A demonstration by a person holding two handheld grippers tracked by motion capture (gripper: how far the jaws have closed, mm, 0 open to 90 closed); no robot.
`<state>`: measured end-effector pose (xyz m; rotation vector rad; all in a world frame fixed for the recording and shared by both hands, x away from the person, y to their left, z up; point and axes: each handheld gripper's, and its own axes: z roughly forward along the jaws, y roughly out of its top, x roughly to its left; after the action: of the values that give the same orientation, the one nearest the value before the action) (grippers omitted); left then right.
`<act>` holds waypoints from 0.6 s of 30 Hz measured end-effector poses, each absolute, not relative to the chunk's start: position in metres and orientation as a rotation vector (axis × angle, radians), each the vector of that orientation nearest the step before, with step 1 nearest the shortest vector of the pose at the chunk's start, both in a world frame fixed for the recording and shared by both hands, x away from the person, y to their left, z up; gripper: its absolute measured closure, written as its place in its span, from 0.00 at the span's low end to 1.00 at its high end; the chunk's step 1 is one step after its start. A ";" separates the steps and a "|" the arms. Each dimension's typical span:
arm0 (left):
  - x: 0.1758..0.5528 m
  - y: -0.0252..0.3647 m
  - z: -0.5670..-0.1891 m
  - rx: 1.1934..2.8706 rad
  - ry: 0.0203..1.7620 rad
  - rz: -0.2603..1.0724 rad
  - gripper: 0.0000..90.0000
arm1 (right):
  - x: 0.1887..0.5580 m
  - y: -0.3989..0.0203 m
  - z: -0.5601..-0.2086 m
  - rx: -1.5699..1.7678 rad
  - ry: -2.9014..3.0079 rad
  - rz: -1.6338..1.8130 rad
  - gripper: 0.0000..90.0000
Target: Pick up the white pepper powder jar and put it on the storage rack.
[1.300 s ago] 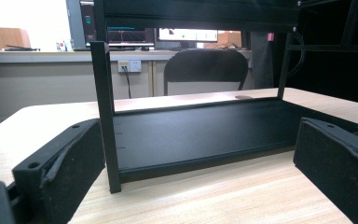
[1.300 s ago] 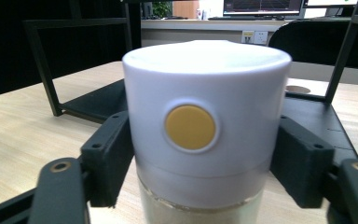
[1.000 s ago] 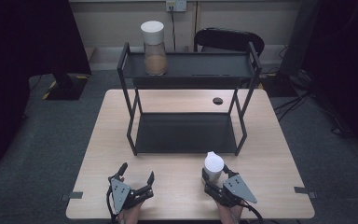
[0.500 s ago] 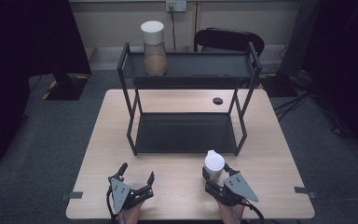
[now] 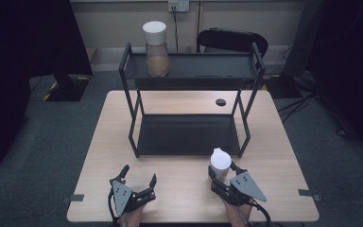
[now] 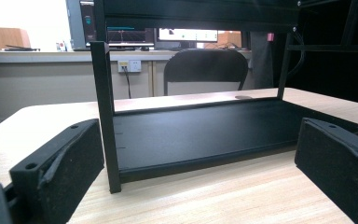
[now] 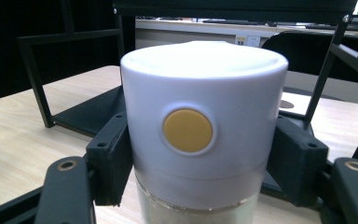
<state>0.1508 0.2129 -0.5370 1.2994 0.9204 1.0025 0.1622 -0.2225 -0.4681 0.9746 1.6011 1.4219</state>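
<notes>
My right gripper (image 5: 222,171) has its fingers (image 7: 112,158) clamped on a jar (image 5: 220,163), one pad on each side of its white lid, just below the rim. In the right gripper view the lid's round yellow button faces me, and a strip of clear glass shows beneath the white. The jar stands upright near the front right of the worktop (image 5: 179,189), just in front of the rack (image 5: 189,137) and close to its front right leg.

My left gripper (image 5: 137,178) has its fingers (image 6: 70,168) spread wide with nothing between them. It sits low at the front left of the worktop, well apart from the jar, and looks straight at the rack's front left leg and dark lower shelf.

On the rack's top shelf, at the left end, stands a second jar (image 5: 156,49) with a white lid and brown contents. A small dark disc (image 5: 220,102) lies on the worktop behind the rack, and a black chair (image 5: 231,42) stands beyond.
</notes>
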 end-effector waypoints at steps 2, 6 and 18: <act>0.151 0.213 -0.537 1.299 0.920 1.003 0.01 | 0.163 -0.224 -0.465 0.972 1.601 1.424 0.34; 0.151 0.213 -0.537 1.299 0.920 1.003 0.01 | 0.165 -0.225 -0.458 0.969 1.595 1.431 0.34; 0.151 0.213 -0.537 1.300 0.920 1.003 0.01 | 0.171 -0.231 -0.439 0.950 1.585 1.467 0.34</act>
<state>0.1508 0.2129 -0.5370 1.2996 0.9203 1.0026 0.1710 -0.2314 -0.4394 0.9499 1.5852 1.4673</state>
